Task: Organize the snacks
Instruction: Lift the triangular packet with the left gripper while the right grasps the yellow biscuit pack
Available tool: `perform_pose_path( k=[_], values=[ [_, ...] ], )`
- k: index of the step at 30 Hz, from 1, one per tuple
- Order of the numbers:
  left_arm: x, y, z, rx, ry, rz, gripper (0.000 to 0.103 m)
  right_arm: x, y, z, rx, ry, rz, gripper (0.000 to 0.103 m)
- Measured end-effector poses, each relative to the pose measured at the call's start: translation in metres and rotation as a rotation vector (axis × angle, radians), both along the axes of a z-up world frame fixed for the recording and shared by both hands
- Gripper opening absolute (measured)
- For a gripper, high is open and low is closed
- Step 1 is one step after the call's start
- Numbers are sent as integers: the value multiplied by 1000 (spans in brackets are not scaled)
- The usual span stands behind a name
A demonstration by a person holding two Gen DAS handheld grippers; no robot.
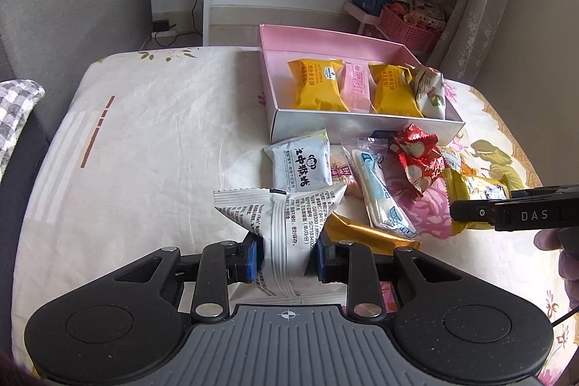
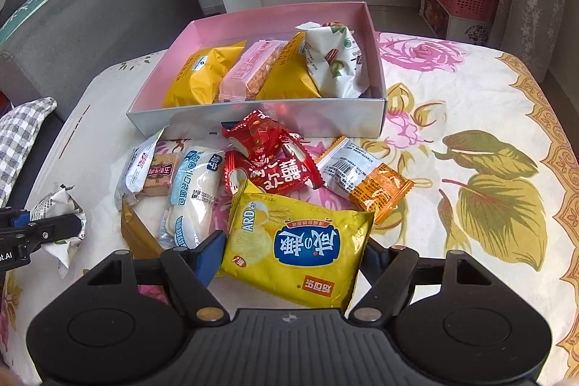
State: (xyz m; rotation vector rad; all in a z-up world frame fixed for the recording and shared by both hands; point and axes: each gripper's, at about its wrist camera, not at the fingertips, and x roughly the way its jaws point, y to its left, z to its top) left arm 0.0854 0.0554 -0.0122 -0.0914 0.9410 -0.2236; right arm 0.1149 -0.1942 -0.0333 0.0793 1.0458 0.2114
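Right wrist view: the box point(image 2: 376, 118) holds four snacks; seven loose packets point(image 2: 269, 165) remain; the right gripper point(image 2: 293, 255) clamps a yellow packet point(image 2: 300, 252), the left gripper point(image 1: 286, 257) a white packet point(image 1: 286, 223).

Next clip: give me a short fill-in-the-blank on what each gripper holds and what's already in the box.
1. The left gripper is shut on a ____ snack packet.
2. The right gripper is clamped on a ____ cracker bag.
3. In the pink box, a pink bar lies between two ____ packets.

Missing words: white; yellow; yellow
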Motion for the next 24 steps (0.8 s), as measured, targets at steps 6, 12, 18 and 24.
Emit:
perform_pose_path(
  k=[6, 12, 18, 24],
  values=[
    [-1, 3, 9, -20, -19, 15, 26, -2, -13, 9, 47, 8, -39, 67],
    [0, 1, 14, -27, -37, 37, 25, -3, -26, 23, 122, -5, -95, 67],
    [3, -7, 30, -63, -79, 33, 25, 4, -35, 33, 177, -20, -129, 67],
    [9, -22, 48, -104, -123, 21, 25, 14, -43, 41, 224, -27, -180, 67]
  ],
)
